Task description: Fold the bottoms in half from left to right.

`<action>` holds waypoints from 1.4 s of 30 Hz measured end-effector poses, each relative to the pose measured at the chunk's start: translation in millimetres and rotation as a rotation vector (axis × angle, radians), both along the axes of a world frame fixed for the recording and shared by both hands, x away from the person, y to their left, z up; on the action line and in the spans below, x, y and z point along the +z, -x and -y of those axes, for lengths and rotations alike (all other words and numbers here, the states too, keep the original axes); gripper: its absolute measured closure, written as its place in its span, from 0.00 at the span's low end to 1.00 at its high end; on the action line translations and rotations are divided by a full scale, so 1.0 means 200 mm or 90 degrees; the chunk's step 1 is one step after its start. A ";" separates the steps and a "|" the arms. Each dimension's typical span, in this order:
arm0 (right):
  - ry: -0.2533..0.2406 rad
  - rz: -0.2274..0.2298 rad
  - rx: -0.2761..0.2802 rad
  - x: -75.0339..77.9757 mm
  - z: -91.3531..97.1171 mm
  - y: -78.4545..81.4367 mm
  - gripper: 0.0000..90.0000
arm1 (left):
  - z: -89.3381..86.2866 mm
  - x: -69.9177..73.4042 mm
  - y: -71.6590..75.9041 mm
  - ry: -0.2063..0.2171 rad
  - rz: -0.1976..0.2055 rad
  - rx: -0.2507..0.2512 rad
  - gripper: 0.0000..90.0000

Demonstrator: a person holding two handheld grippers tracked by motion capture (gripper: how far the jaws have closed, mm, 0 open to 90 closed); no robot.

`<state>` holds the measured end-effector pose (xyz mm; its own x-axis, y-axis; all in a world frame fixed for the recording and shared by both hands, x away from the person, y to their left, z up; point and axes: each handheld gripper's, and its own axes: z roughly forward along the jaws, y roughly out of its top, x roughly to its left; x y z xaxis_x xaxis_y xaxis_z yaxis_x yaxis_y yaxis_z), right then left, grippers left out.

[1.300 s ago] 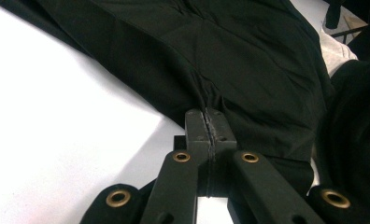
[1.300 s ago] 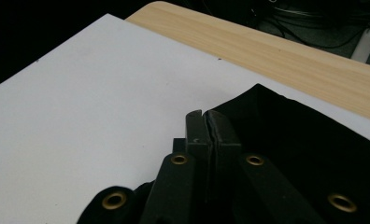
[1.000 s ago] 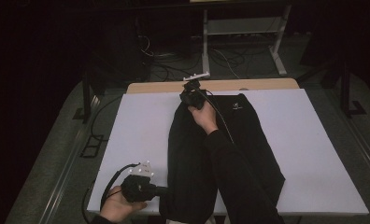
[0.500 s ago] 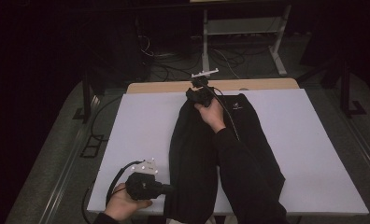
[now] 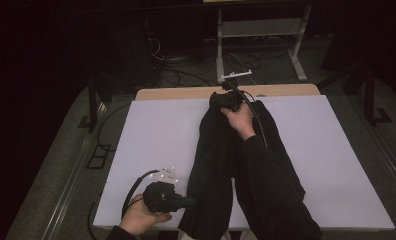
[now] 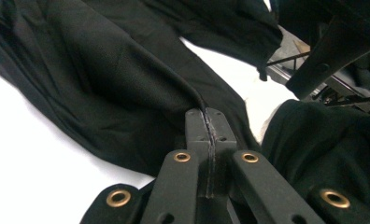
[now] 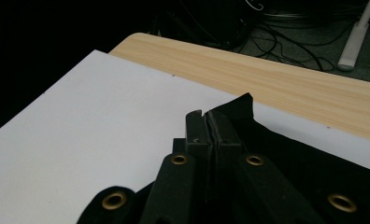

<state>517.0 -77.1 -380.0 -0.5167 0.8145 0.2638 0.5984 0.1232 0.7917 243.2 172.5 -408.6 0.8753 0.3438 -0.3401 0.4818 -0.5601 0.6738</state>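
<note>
Fingers: both your pairs pinched tight on black garment (image 5: 221,165) | tabletop (image 5: 156,130) white sheet, garment runs lengthwise down its middle | right gripper (image 5: 225,100) clamps far edge near wooden strip (image 7: 286,79) | left gripper (image 5: 188,202) clamps near end by front edge

The left hand (image 5: 138,217) comes in at the near edge, fingers wrapped round the left gripper (image 5: 183,202), which lies level and points to the right. Its jaws are pressed together on a fold of black cloth (image 6: 127,84). The right arm, in a dark sleeve (image 5: 271,190), stretches far forward; the right hand (image 5: 241,120) holds the right gripper (image 5: 225,99) at the far end, jaws likewise clamped on the cloth's edge.
</note>
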 end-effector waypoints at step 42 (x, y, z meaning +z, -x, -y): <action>0.053 -0.011 0.001 0.03 0.45 -0.01 0.96 | 0.60 0.01 -0.01 0.037 -0.034 -0.142 0.99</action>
